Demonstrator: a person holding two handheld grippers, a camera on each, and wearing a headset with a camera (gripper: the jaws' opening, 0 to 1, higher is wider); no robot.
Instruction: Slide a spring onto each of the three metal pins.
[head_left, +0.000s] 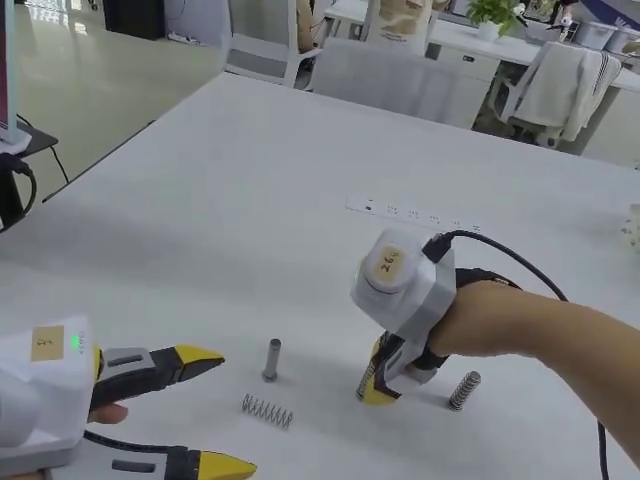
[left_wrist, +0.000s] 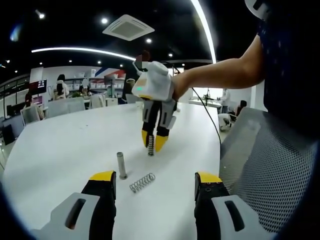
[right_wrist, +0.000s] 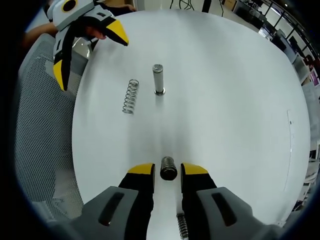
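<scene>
My right gripper (right_wrist: 168, 169) points down at the table, its jaws shut on a spring (right_wrist: 168, 172) that sits over an upright pin; the same gripper (head_left: 378, 392) stands right of centre in the head view. A bare metal pin (head_left: 271, 360) stands upright to its left, with a loose spring (head_left: 267, 410) lying flat in front of it. Another spring-covered pin (head_left: 463, 390) stands to the right of the gripper. My left gripper (head_left: 212, 412) is open at the bottom left, jaws wide apart, pointing toward the bare pin (left_wrist: 121, 165) and the loose spring (left_wrist: 142, 182).
The white table (head_left: 300, 200) stretches far back, with a power strip (head_left: 410, 212) set in its surface. A cable (head_left: 520, 265) runs from the right gripper over the forearm. Office chairs (head_left: 560, 85) stand beyond the far edge.
</scene>
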